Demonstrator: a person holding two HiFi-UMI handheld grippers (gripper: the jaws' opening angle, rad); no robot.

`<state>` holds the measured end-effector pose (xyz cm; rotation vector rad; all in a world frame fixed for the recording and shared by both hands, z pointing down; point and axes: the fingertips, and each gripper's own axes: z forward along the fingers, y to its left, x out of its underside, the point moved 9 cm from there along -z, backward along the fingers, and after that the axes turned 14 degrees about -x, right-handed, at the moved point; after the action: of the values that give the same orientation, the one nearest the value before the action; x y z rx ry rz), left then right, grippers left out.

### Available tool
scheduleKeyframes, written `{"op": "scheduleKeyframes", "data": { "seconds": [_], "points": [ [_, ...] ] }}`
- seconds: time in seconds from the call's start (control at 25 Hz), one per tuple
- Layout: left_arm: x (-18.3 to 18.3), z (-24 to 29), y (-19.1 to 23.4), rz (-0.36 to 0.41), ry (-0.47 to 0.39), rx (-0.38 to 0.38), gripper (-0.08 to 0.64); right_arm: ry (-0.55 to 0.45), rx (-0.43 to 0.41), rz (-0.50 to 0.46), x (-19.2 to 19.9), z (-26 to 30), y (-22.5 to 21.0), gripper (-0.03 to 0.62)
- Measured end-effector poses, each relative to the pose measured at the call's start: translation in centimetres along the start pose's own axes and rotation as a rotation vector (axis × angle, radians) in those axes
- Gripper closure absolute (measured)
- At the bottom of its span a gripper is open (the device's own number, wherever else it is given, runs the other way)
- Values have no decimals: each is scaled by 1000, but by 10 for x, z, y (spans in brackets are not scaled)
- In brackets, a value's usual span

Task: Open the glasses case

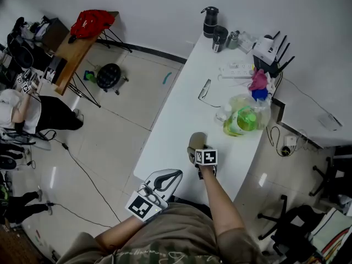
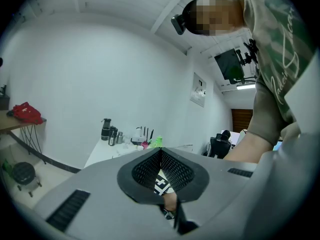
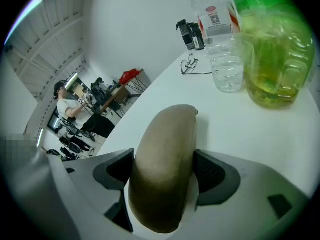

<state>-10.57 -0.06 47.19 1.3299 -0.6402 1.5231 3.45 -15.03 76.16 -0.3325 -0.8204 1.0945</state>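
Observation:
A tan, rounded glasses case (image 1: 195,141) lies closed on the white table (image 1: 176,120) near its front edge. My right gripper (image 1: 198,148) points steeply down over it. In the right gripper view the glasses case (image 3: 167,159) fills the space between the two wide-set pads of the right gripper (image 3: 165,173), and I see no pad pressing into it. My left gripper (image 1: 171,175) hovers at the table's near corner, left of the case, jaws shut and empty. The shut jaws of the left gripper (image 2: 161,156) also show in the left gripper view.
A pair of glasses (image 1: 204,89) lies further up the table. A green bottle (image 1: 237,122) and a clear plastic bottle (image 3: 222,39) stand right of the case. Flasks (image 1: 210,21), a power strip (image 1: 236,70) and a router (image 1: 269,51) crowd the far end.

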Motion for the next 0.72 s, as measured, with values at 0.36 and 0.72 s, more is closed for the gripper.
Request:
{"op": "scheduleKeyframes", "data": {
  "seconds": [0.36, 0.72],
  "points": [
    [1, 0, 0, -1, 16, 13, 554, -6, 45, -27, -2, 4, 4, 233],
    [-7, -1, -6, -61, -46, 31, 554, -56, 0, 13, 3, 1, -6, 236]
  ]
}}
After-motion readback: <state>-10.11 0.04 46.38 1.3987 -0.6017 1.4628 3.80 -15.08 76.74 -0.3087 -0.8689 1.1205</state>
